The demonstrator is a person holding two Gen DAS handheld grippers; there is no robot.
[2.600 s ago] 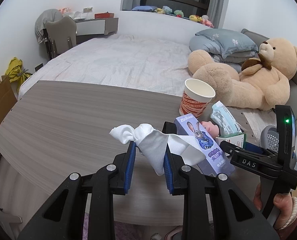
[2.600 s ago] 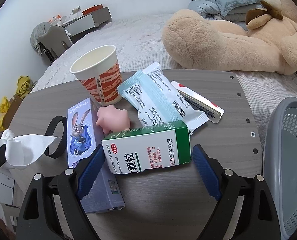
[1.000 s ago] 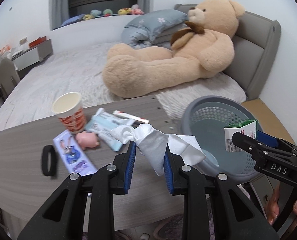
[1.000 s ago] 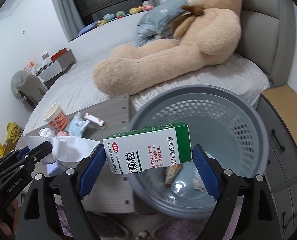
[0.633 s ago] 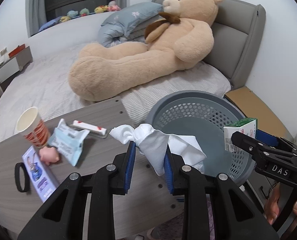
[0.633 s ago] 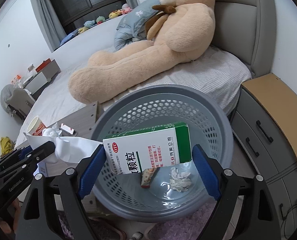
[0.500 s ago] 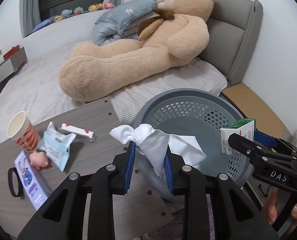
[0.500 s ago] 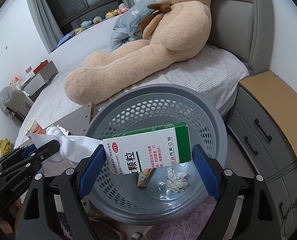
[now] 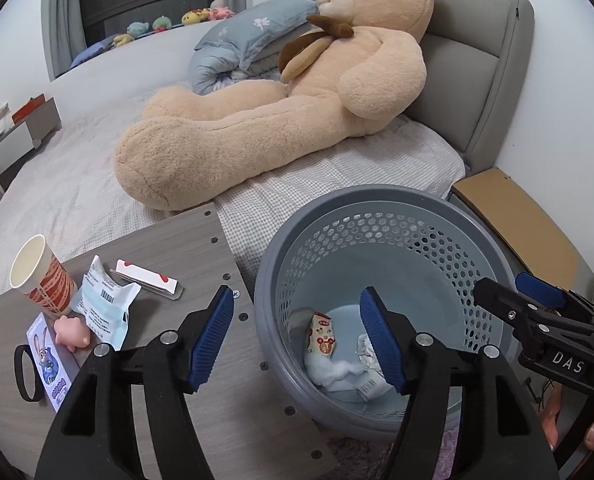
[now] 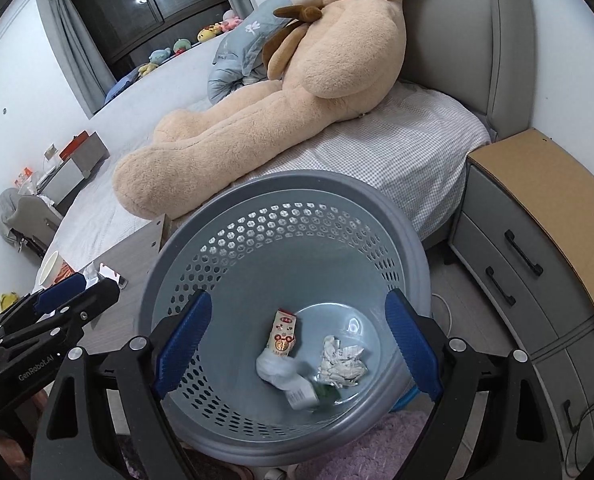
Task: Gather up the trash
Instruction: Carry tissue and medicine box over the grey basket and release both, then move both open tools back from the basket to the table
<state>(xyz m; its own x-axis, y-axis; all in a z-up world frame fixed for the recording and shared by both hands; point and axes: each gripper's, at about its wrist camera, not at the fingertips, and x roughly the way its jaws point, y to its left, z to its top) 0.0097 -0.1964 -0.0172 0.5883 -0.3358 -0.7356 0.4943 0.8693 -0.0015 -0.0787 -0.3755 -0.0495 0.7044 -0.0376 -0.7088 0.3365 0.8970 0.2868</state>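
Observation:
A grey perforated trash basket stands beside the wooden table. Both grippers hang over it. My left gripper has its jaws opening, with nothing between them. My right gripper is open and empty too. In the basket's bottom lie the white tissue, the green-and-white medicine box, a small snack wrapper and a crumpled paper. On the table remain a paper cup, a blue wipes packet, a white-and-red pack, a pink toy and a purple cartoon box.
A big teddy bear lies on the bed behind the basket. A bedside cabinet with a cardboard top stands to the right. A black loop lies at the table's left. A purple rug lies under the basket.
Both grippers opened over the basket. The tissue left the left jaws and the medicine box left the right jaws; both now lie in the basket's bottom.

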